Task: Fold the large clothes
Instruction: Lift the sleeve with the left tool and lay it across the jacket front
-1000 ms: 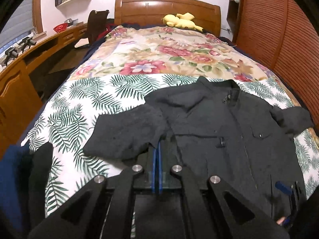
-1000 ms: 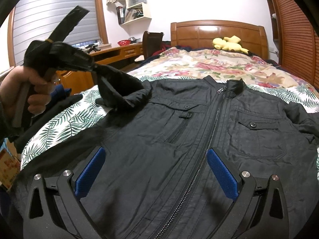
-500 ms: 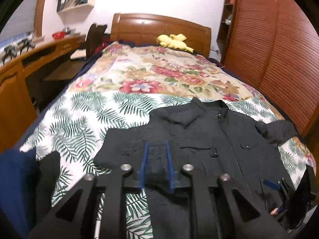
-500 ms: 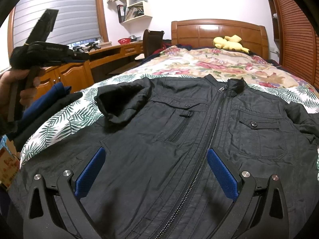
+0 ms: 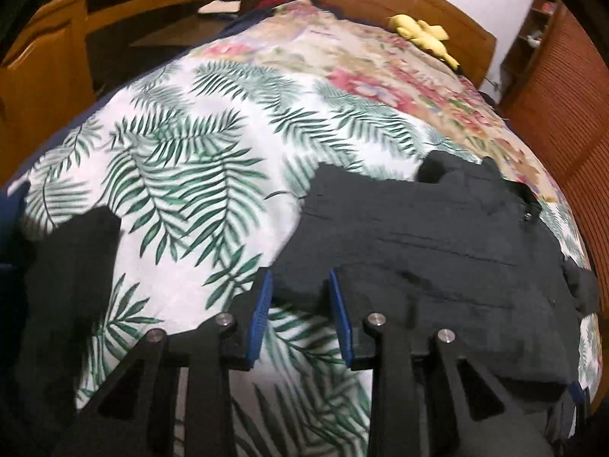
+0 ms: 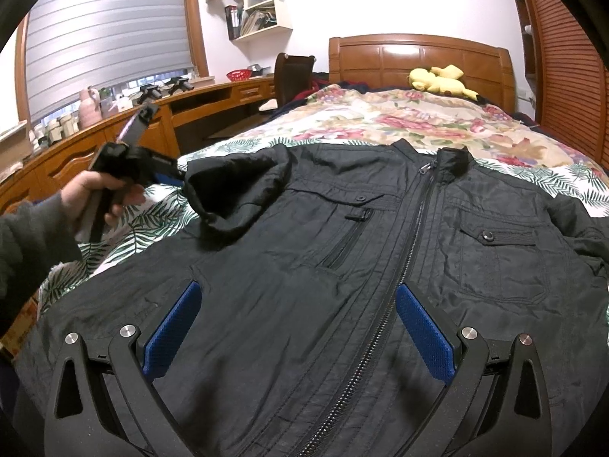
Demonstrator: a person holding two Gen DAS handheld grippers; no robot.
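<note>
A black zip-up jacket (image 6: 342, 266) lies face up on the bed, collar toward the headboard. Its left sleeve (image 6: 236, 190) is folded in over the chest. In the left wrist view the jacket (image 5: 437, 251) lies right of centre. My left gripper (image 5: 298, 316) is open, its blue pads either side of the folded sleeve's edge, holding nothing. It also shows in the right wrist view (image 6: 167, 175), held in a hand beside the sleeve. My right gripper (image 6: 297, 327) is wide open low over the jacket's lower front, straddling the zip.
The bed has a palm-leaf sheet (image 5: 182, 175) and a floral quilt (image 6: 418, 118). A yellow plush toy (image 6: 437, 78) lies by the wooden headboard. A wooden desk (image 6: 152, 122) runs along the left. Dark folded clothes (image 5: 64, 266) lie at the bed's left edge. Wooden slatted doors (image 6: 571, 57) stand right.
My left gripper let go of the sleeve, which now lies folded on the jacket's chest. It opened wider, dropped lower and moved to the sleeve's left edge. The right gripper has not moved.
</note>
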